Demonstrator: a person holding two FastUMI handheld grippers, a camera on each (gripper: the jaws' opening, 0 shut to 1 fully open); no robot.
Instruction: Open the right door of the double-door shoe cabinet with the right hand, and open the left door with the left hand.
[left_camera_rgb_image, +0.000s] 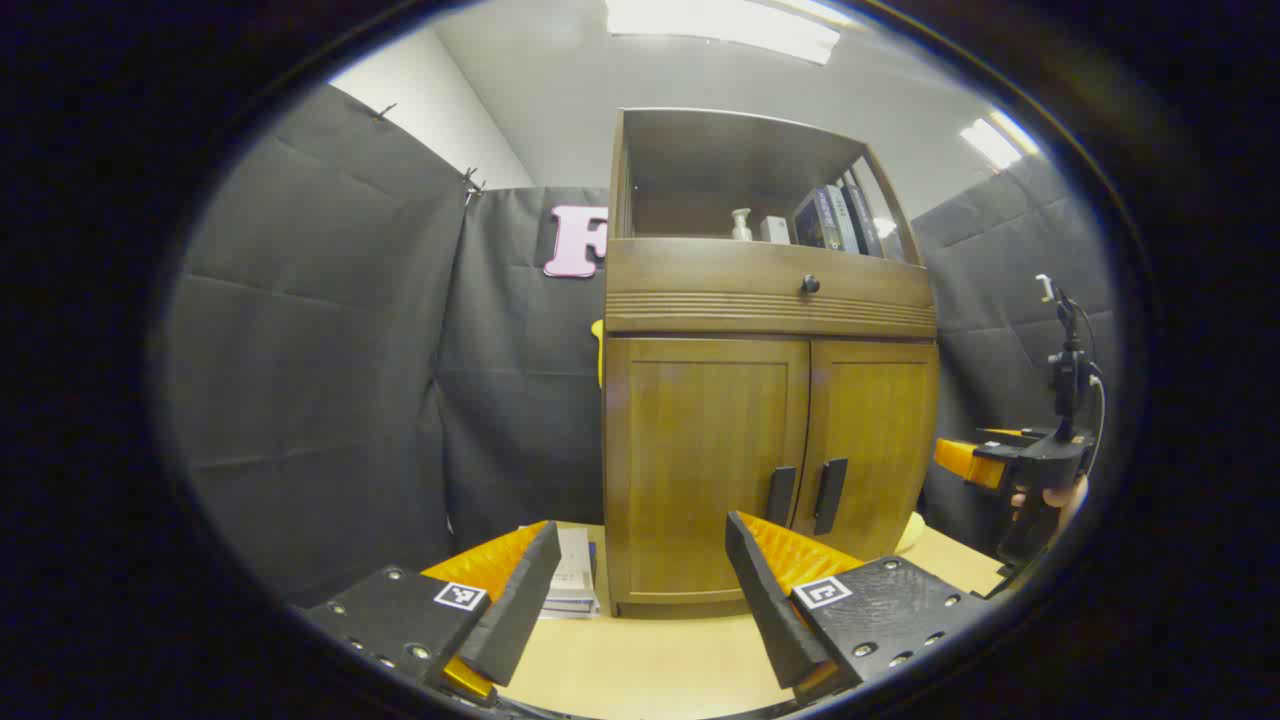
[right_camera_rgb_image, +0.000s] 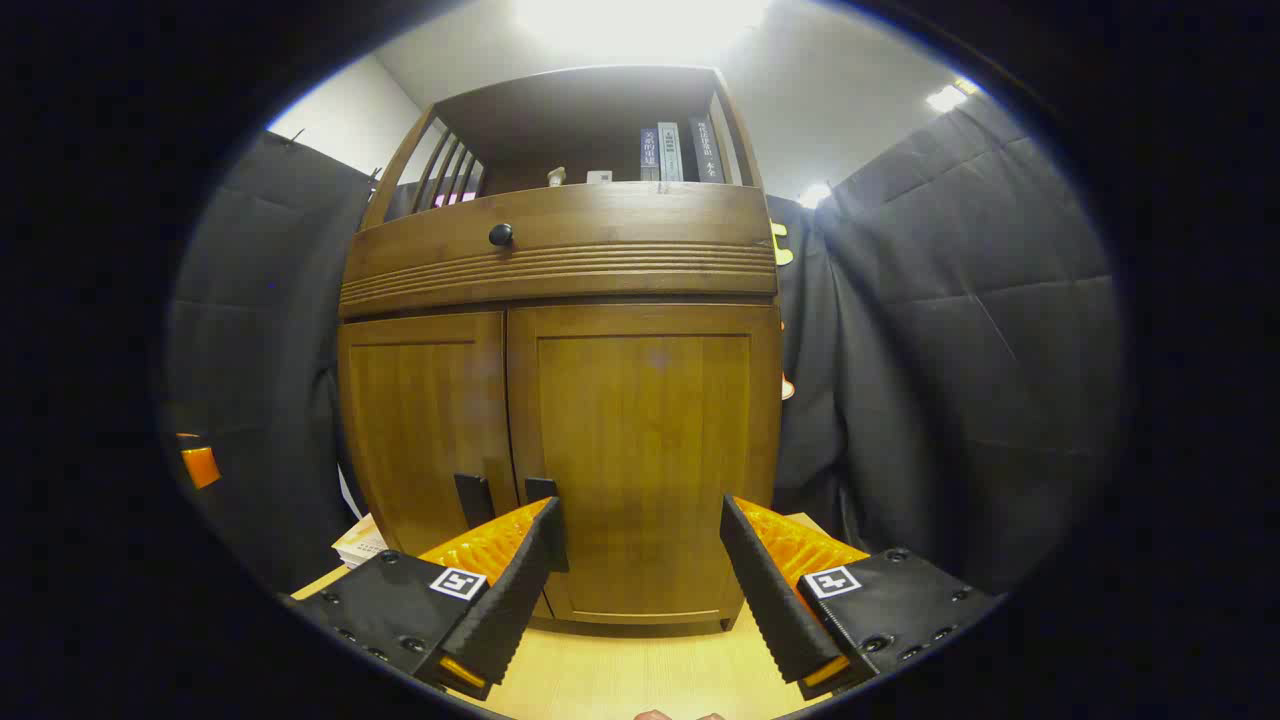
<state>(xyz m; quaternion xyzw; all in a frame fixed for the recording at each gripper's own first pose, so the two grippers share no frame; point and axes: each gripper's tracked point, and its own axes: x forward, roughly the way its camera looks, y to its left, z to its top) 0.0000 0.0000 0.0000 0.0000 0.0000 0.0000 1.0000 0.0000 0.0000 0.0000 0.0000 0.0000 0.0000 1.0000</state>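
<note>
shoe cabinet (left_camera_rgb_image: 770, 400) stands on the bench (left_camera_rgb_image: 650, 660), both doors closed. left door (left_camera_rgb_image: 700, 460) and right door (right_camera_rgb_image: 650, 450) meet at two dark handles low on the centre seam. left gripper (left_camera_rgb_image: 640, 590) — jaws spread, holding nothing, short of the cabinet. right gripper (right_camera_rgb_image: 635, 590) — jaws spread too, its left finger just in front of the right door handle (right_camera_rgb_image: 540, 490).
</note>
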